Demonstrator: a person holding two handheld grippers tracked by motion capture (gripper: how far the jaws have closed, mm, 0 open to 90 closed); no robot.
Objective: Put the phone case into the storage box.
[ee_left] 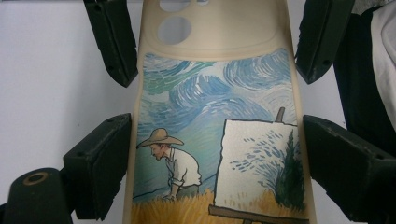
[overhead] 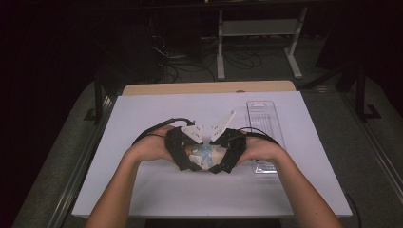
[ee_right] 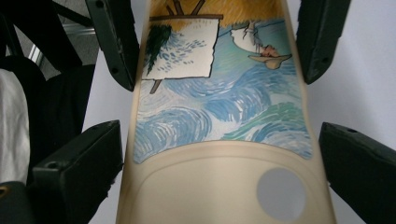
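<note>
Phone case [overhead: 205,154] mostly hidden between grippers in high view; both ends cut off in gripper views.

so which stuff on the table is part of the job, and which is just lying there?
In the job:
- phone case, painted picture on it
- left gripper, fingers pressed on the case's sides
- right gripper, case between its fingers

Lying about:
- clear plastic tray, right side of the table
</note>
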